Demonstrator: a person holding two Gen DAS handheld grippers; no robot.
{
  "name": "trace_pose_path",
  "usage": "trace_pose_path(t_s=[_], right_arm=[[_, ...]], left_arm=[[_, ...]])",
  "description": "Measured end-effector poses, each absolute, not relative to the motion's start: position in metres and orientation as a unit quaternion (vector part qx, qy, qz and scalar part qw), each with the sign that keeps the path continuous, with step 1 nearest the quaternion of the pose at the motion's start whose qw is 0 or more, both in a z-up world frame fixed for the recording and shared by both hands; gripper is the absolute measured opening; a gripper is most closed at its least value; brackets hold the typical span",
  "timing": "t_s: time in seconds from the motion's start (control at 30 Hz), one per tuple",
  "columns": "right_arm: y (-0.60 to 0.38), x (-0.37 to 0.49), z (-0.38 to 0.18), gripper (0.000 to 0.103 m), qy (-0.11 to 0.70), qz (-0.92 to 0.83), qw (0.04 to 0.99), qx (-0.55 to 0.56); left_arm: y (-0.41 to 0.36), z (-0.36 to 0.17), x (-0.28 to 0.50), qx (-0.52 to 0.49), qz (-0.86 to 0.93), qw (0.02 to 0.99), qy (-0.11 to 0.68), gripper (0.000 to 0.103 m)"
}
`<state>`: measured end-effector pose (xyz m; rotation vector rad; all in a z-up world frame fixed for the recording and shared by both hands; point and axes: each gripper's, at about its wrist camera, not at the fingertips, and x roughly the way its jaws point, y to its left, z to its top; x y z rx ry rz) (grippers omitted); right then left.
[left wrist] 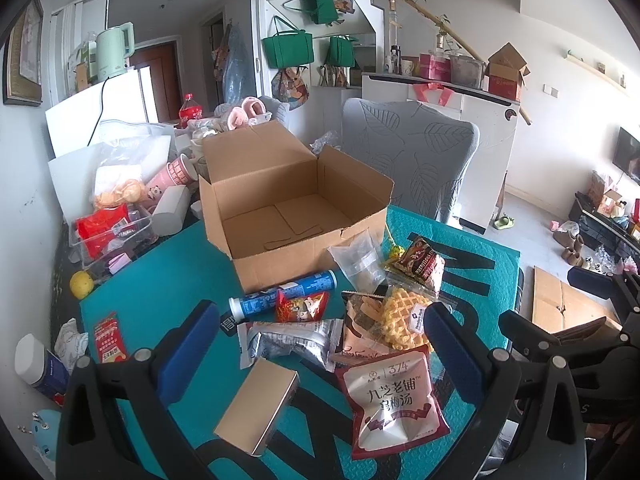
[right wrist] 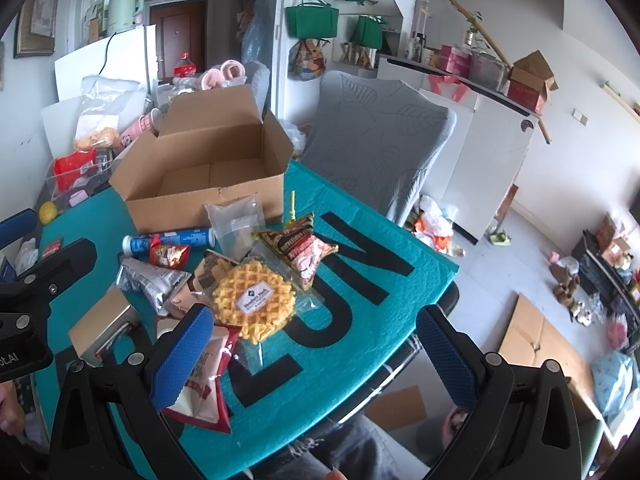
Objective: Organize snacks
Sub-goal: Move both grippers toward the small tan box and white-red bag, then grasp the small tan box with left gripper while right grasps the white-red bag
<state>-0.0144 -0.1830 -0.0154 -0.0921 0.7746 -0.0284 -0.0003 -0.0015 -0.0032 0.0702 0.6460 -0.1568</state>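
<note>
While snacks lie loose, one cardboard box [left wrist: 296, 204], one waffle [right wrist: 254, 300], one blue tube [left wrist: 280, 300].

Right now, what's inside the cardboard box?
Nothing shows inside the box: only its bare bottom flaps. The near wall hides the front strip of the floor in both views. The snacks, like the waffle, lie outside on the mat.

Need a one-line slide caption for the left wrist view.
Open left gripper hovers over a snack pile including a waffle and blue tube, before an empty cardboard box on a teal mat.
</note>
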Motion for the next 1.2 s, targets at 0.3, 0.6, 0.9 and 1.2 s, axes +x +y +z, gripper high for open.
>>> trace_pose_path(t_s=[0.3, 0.6, 0.9, 1.2], right_arm=[[-0.187, -0.011, -0.021, 0.103, 0.384, 0.000, 0.923, -0.024], [-0.177, -0.003, -0.042, 0.103, 0.402, 0.037, 0.915, -0.011], [-0.139, 0.007, -0.073, 0.103, 0.443, 0.099, 0.891, -0.028], [-0.108, 0.022, -0.112, 0.103, 0.489, 0.142, 0.860, -0.035]], left_arm=[[0.001, -0.008, 0.001, 0.032, -0.059, 0.947, 0.314, 0.103], [0.016, -0.020, 0.002, 0.024, -0.034, 0.946, 0.320, 0.103], [0.055, -0.051, 0.010, 0.004, -0.003, 0.932, 0.362, 0.103], [0.086, -0.075, 0.010, -0.027, 0.025, 0.919, 0.393, 0.103]])
